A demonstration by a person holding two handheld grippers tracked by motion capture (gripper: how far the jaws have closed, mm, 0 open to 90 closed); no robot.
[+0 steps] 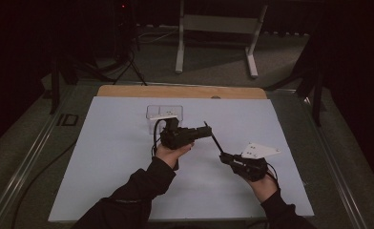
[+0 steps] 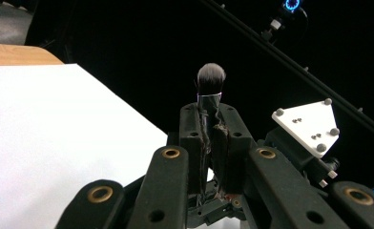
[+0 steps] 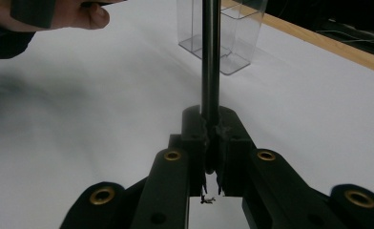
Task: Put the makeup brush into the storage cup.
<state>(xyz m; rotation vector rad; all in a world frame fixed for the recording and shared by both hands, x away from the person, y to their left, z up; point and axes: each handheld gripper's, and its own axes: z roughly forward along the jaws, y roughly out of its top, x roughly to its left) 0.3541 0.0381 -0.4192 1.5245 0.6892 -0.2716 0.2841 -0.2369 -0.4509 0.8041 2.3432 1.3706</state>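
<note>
From the high view, the left tool (image 1: 205,128) and the right tool (image 1: 223,155) are both clamped on one slim makeup brush (image 1: 214,139) held in the air above the white worktop (image 1: 104,157), just in front of a clear plastic holder (image 1: 164,114). In the left gripper view the jaws pinch the brush near its silver ferrule (image 2: 209,101), below the soft bristle head (image 2: 211,76), which would likely splay or soil if gripped. In the right gripper view the jaws hold the stiff, glossy, probably slippery handle (image 3: 210,57), a light rod best taken mid-shaft.

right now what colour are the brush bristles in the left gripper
Dark grey with paler tips on the brush, best in the left gripper view.
</note>
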